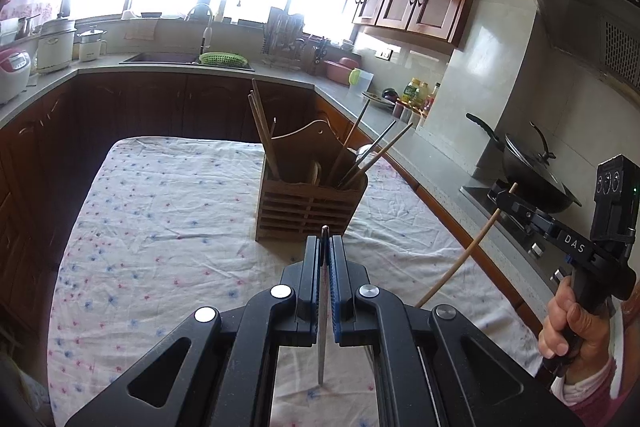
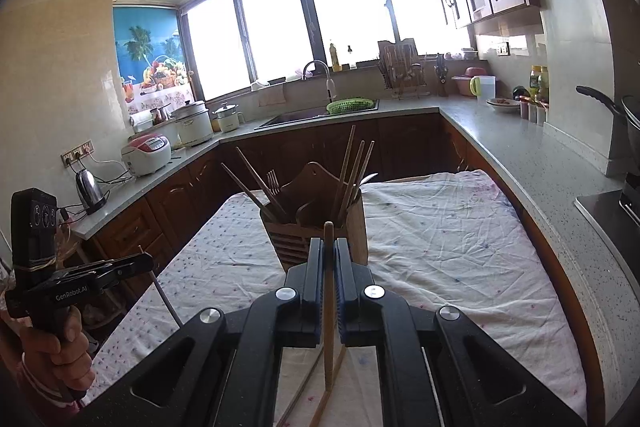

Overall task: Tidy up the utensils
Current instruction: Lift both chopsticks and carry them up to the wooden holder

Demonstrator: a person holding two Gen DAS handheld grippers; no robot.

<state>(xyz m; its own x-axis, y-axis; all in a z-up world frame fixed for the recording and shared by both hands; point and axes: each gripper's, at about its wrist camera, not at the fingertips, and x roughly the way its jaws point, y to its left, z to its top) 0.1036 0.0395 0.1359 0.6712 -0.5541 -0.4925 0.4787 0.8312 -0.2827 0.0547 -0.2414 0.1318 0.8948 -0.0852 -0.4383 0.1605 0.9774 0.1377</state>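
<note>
A slatted wooden utensil holder (image 1: pixel 296 215) (image 2: pixel 357 227) stands on the table with the flowered cloth (image 1: pixel 160 227) (image 2: pixel 440 247), with several chopsticks, a fork and a spoon upright in it. My left gripper (image 1: pixel 325 239) (image 2: pixel 146 261) is shut on a thin grey metal chopstick (image 1: pixel 321 359) (image 2: pixel 164 295) and hangs just before the holder. My right gripper (image 2: pixel 329 241) (image 1: pixel 500 195) is shut on a wooden chopstick (image 2: pixel 328 359) (image 1: pixel 460 261), also near the holder. A hand grips each handle.
Loose wooden sticks (image 2: pixel 300 387) lie on the cloth under the right gripper. A grey counter wraps around the table, with a stove and a black wok (image 1: pixel 528 167) to the right and a kettle (image 2: pixel 90 191) and a rice cooker (image 2: pixel 146 153) to the left.
</note>
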